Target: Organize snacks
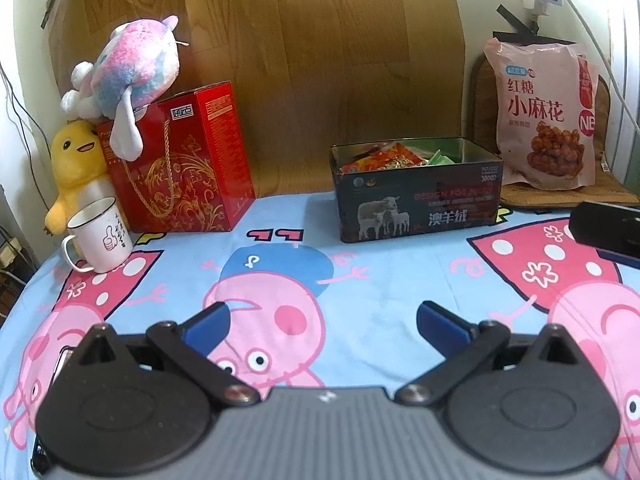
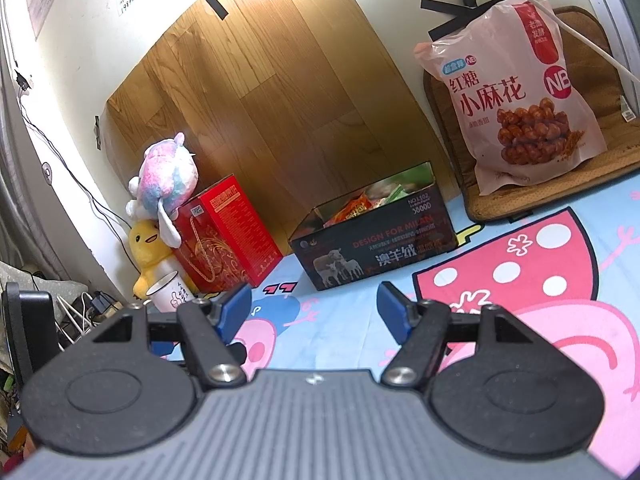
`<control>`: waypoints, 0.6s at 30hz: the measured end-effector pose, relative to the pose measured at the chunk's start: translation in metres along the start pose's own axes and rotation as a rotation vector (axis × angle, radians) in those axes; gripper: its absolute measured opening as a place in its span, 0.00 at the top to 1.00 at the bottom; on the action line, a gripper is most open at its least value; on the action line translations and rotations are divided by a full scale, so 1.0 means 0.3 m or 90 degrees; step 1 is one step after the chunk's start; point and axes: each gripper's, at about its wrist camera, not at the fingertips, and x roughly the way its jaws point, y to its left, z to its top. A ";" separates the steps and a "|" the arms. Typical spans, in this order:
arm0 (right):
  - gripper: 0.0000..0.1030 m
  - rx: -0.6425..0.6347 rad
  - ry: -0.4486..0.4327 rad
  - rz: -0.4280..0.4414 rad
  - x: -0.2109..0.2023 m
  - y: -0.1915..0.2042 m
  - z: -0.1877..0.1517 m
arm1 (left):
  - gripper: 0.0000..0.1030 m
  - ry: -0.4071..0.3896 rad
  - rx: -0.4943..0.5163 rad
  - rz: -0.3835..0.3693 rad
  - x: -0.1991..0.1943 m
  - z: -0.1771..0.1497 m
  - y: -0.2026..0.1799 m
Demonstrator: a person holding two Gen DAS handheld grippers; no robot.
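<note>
A dark cardboard box (image 1: 416, 208) (image 2: 372, 248) with sheep printed on its front stands on the cartoon-print cloth and holds several snack packets (image 1: 384, 160) (image 2: 356, 206). A large pink snack bag (image 1: 544, 116) (image 2: 524, 100) leans upright behind it on the right, on a brown mat. My left gripper (image 1: 322, 322) hovers open over the cloth, well short of the box, with nothing between its blue pads. My right gripper (image 2: 314, 308) is open too and empty, in front of the box. A black part of the right gripper (image 1: 608, 232) shows at the left wrist view's right edge.
A red gift box (image 1: 180, 164) (image 2: 228, 236) stands at the back left with a pastel plush (image 1: 128, 76) (image 2: 168, 176) on it and a yellow plush duck (image 1: 76, 164) (image 2: 150, 248) beside it. A white mug (image 1: 100, 236) (image 2: 170, 292) sits near the table's left edge. A wooden board (image 1: 320, 60) backs the table.
</note>
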 end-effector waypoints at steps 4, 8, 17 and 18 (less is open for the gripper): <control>0.31 0.000 0.001 0.000 0.000 0.000 0.000 | 0.00 0.003 0.002 0.002 0.007 -0.001 -0.001; 0.31 0.000 0.002 0.001 0.002 -0.003 0.002 | 0.00 0.006 0.007 0.005 0.014 -0.002 -0.007; 0.31 0.006 0.005 -0.004 0.012 -0.012 0.004 | 0.00 0.018 0.007 0.009 0.035 -0.002 -0.008; 0.31 0.006 0.005 -0.004 0.013 -0.012 0.004 | 0.00 0.018 0.007 0.010 0.037 -0.002 -0.009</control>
